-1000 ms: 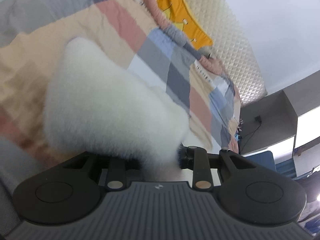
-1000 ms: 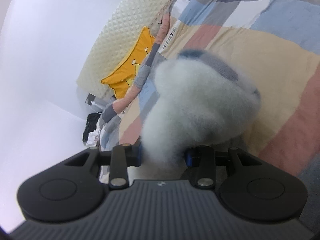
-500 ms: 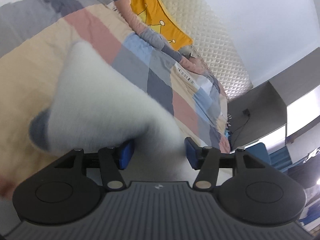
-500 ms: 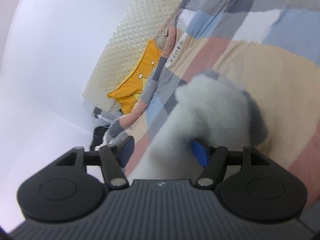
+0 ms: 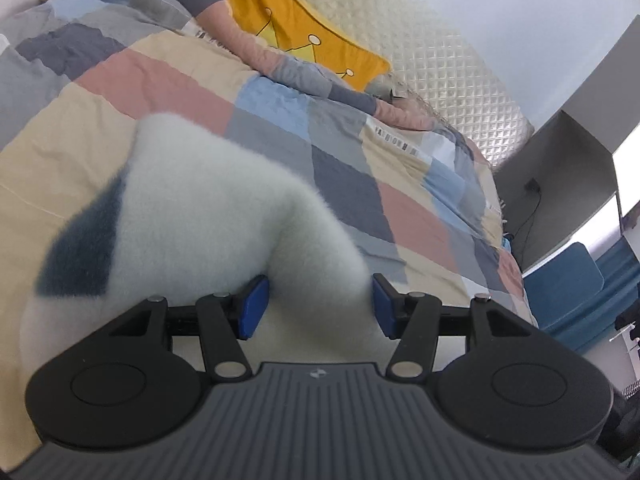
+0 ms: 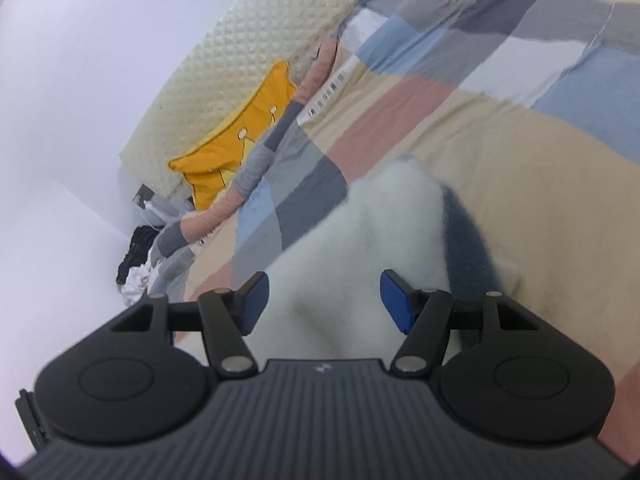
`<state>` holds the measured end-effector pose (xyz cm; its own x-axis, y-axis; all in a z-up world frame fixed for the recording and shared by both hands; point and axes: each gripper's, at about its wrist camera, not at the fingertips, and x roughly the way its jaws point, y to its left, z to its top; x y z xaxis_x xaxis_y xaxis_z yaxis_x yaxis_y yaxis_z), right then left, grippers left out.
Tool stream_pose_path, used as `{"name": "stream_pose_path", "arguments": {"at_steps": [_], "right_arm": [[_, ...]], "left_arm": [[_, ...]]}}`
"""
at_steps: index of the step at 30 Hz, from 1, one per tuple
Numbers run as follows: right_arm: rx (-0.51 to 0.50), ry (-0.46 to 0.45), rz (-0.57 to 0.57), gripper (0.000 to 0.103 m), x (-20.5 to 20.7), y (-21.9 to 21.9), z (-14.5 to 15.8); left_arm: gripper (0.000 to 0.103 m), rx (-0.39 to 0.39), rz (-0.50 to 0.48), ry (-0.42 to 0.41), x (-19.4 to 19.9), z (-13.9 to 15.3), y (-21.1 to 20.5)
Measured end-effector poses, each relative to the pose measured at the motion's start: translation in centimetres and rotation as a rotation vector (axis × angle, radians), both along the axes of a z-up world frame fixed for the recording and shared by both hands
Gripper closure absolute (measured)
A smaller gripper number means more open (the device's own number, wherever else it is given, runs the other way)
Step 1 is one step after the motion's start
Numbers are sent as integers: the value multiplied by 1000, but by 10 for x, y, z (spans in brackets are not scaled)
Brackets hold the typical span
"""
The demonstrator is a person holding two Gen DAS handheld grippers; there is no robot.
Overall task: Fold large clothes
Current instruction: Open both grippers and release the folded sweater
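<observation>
Fleece garment (image 5: 192, 216), one; patchwork quilt (image 5: 360, 184), one; yellow cushion (image 5: 296, 28), one.

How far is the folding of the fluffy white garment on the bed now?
Done: the fluffy garment lies bunched on the checked quilt. In hand: the left gripper and right gripper have just opened, releasing it; fabric sits loosely between them. Left: whether more folds remain cannot be judged, since most of the garment is hidden.

Garment (image 5: 192, 216) on quilt (image 5: 168, 80), cushion (image 5: 304, 36) behind (w/ headboard (image 5: 452, 76) beyond).
</observation>
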<state>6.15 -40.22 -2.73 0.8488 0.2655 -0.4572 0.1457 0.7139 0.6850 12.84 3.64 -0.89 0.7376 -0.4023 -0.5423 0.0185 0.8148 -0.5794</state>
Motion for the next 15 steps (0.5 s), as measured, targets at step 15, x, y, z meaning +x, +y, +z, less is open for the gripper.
{"name": "stream_pose_path", "arguments": {"at_steps": [15], "right_arm": [[-149, 112, 61, 39, 71, 13, -16]], "left_arm": [[42, 88, -18, 1, 85, -28, -10]]}}
